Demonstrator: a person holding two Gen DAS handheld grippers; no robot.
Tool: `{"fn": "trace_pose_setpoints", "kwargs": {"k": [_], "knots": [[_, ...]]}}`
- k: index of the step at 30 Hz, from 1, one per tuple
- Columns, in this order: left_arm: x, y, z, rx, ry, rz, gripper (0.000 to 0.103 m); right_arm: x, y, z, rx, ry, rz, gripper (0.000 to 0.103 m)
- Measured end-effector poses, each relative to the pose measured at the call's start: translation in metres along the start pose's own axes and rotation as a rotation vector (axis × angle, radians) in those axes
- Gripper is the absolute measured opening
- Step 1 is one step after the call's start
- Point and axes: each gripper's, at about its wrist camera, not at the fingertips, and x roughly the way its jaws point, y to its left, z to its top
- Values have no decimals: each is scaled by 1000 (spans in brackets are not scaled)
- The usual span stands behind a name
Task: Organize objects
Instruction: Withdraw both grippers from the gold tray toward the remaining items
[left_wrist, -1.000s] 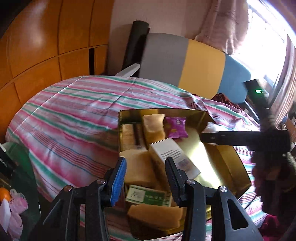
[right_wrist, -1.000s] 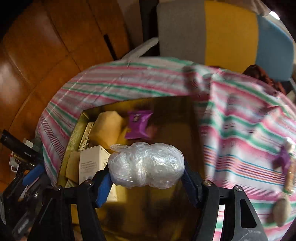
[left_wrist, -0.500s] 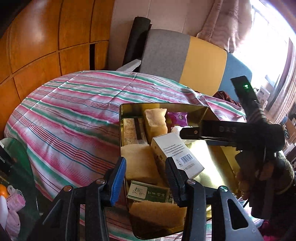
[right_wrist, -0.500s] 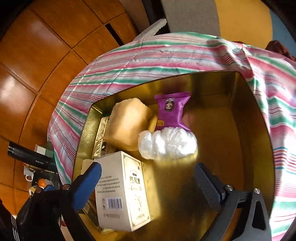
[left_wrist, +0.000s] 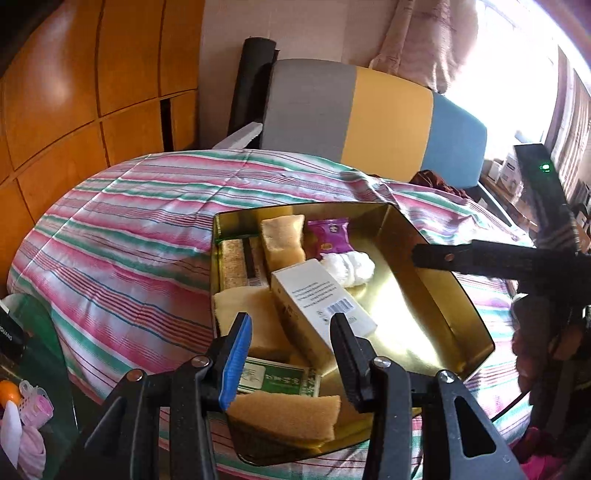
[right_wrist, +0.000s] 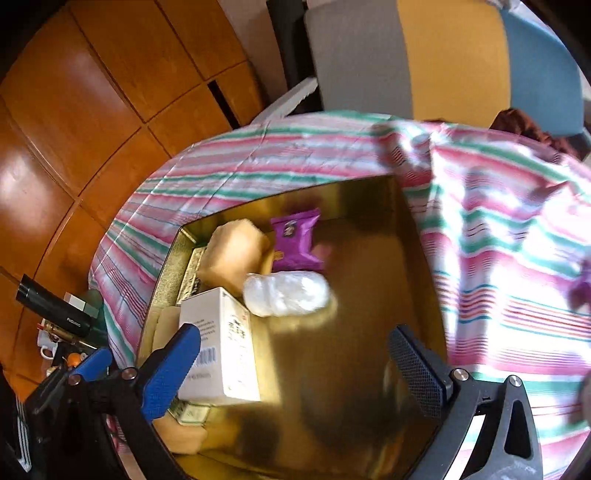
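Observation:
A gold tin tray sits on a striped cloth. In it lie a white plastic-wrapped bundle, a purple snack packet, a white box with a barcode, tan sponge blocks and a green packet. My left gripper is open and empty above the tray's near end. My right gripper is open wide and empty above the tray, and it shows at the right of the left wrist view.
The striped cloth covers a round table. A grey, yellow and blue chair stands behind it. Wooden wall panels are at the left. Small items lie low at the left, off the table.
My right gripper opened and let the white bundle drop into the tray beside the purple packet, then drew back and up. The left gripper stayed open and almost still.

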Motion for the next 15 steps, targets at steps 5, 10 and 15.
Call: {"fn": "trace_pose_setpoints", "kwargs": {"k": [5,10,15], "knots": [[-2,-16,-1,39,6,-16,44,-32,-26,-8,16,-54,-41,103],[-3,-37,0,85,14,-40,53,-64,-70,-17,56,-85,-99,103],[-1,-58,2,122,34,-84,58,-100,-136,-30,129,-109,-202,103]]}}
